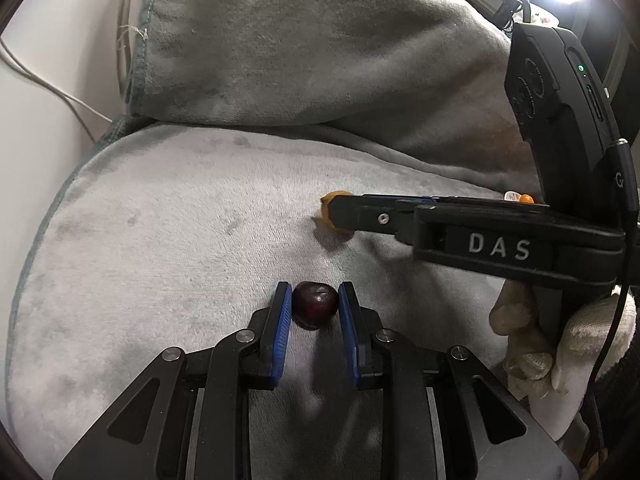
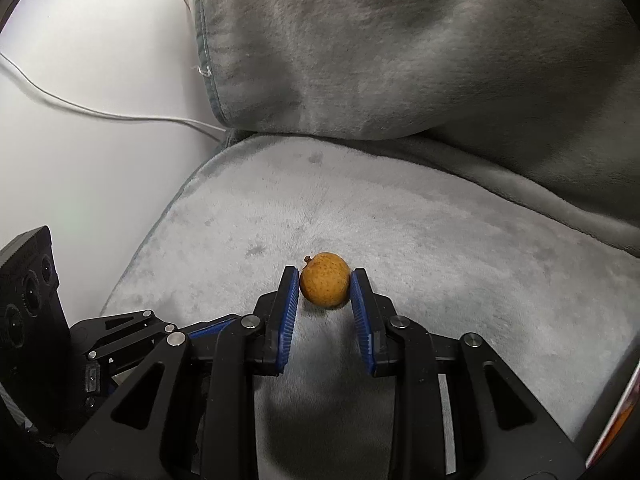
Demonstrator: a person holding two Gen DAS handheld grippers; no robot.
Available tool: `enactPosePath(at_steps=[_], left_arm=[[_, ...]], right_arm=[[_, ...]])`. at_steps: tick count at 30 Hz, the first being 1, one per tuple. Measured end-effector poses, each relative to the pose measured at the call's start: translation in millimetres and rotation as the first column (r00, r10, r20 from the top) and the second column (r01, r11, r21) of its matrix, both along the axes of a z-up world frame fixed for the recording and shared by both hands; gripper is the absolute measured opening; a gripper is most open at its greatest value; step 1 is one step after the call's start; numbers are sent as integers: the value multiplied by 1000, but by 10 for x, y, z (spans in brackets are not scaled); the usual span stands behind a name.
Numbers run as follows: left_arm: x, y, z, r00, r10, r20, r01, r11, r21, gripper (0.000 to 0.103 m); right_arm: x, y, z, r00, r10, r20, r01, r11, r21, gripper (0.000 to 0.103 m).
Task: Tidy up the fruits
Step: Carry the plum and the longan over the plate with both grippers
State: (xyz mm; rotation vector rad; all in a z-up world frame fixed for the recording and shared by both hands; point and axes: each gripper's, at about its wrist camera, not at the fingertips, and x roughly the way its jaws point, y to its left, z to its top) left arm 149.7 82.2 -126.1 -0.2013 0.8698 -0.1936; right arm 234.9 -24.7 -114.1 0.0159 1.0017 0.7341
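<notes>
Left grip: While the left gripper (image 1: 315, 305) pinches the small dark red cherry-like fruit (image 1: 315, 305), its jaws are narrow, pads on both sides.
Right grip: right gripper (image 2: 325, 286) clamps the round speckled orange-brown fruit (image 2: 325, 285) the same way.
Where: both fruits sit low on the soft grey plush cushion (image 1: 160, 220).
Risk: round skins could squirt out on lifting; hard squeezing may bruise.
Crowding: grippers are near; they could bump.

Two close downward views, shared cushion (image 1: 160, 220)
</notes>
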Motion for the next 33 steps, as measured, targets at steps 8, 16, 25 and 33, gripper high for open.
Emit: enactPosePath(at_steps=[8,16,25,33], left_arm=[[-127,-65,109,1000,-6,26,6,1000,-7,22],[-277,-248,310,996,-35,78,36,999,-6,22],[-486,-540,509,988,-85,128,88,996,-17,22],[-527,-868,593,979,-138,150,145,989,-37,22]], right_arm=[[-141,-183,204,999,-25,36,24,999,22,28],[-327,-449,394,994,-73,76,67,995,72,28],[-651,-860,620,982,-119,145,103,988,114,28],[-903,-1401,780,962,-191,196,165,976,140,28]])
